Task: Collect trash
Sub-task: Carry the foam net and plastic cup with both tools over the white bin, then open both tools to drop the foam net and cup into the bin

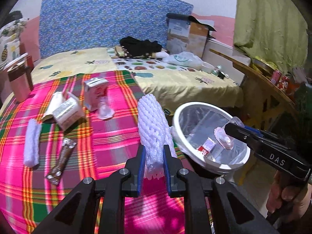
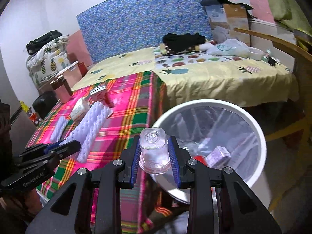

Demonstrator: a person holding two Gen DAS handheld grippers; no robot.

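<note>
My left gripper [image 1: 154, 152] is shut on a white foam fruit net [image 1: 152, 128], held upright above the plaid cloth near its right edge; the net also shows in the right wrist view [image 2: 91, 128]. My right gripper [image 2: 154, 152] is shut on a clear plastic cup [image 2: 154, 152], held upside down over the near rim of the white bin [image 2: 259, 134]. In the left wrist view the right gripper [image 1: 232, 128] holds the cup [image 1: 224, 138] over the bin [image 1: 179, 136]. The bin has a clear liner and some trash inside.
On the plaid cloth [image 1: 109, 136] lie another foam net [image 1: 32, 142], a brown wrapper [image 1: 60, 159], a torn carton [image 1: 66, 111], a pink drink carton [image 1: 95, 93] and a clear cup [image 1: 105, 111]. A bed with clothes and a cardboard box [image 1: 187, 37] stands behind, and a wooden table [image 1: 269, 83] to the right.
</note>
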